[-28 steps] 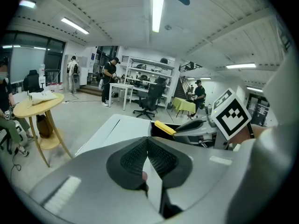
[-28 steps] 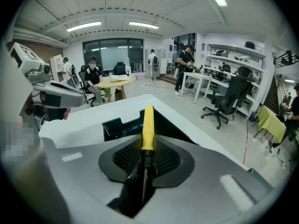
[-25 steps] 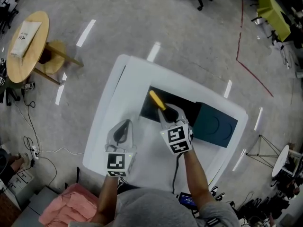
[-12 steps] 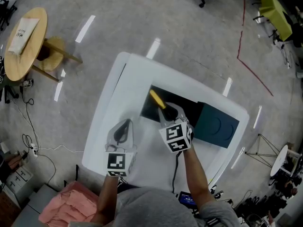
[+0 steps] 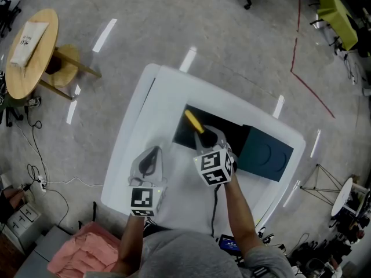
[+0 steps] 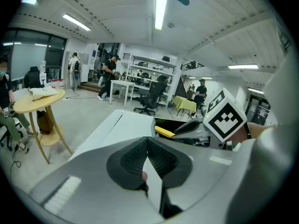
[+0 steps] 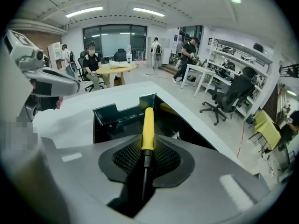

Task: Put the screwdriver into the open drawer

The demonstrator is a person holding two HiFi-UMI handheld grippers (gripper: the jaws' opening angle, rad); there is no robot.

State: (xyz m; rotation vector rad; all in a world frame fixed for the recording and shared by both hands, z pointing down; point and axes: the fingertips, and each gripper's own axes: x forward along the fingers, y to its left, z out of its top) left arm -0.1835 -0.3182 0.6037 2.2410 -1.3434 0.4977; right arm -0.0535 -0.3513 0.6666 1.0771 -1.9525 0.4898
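Grey concrete floor (image 5: pixel 145 28), round wooden table (image 5: pixel 36 68), black office chair (image 7: pixel 231 97), ceiling strip lights (image 6: pixel 160 10)

Grey shirt (image 5: pixel 191 255), grey left gripper (image 5: pixel 152 150), right gripper (image 5: pixel 204 134), marker cubes (image 5: pixel 145 200)

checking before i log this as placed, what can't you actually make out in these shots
Tip of the screwdriver: in the right gripper view the shaft runs into the dark gap behind the tongs; in the head view the right gripper covers it.
Floor of the drawer: dark in both views; a yellow thing inside is too small to name.
Whether the handle touches the drawer: neither view settles it.
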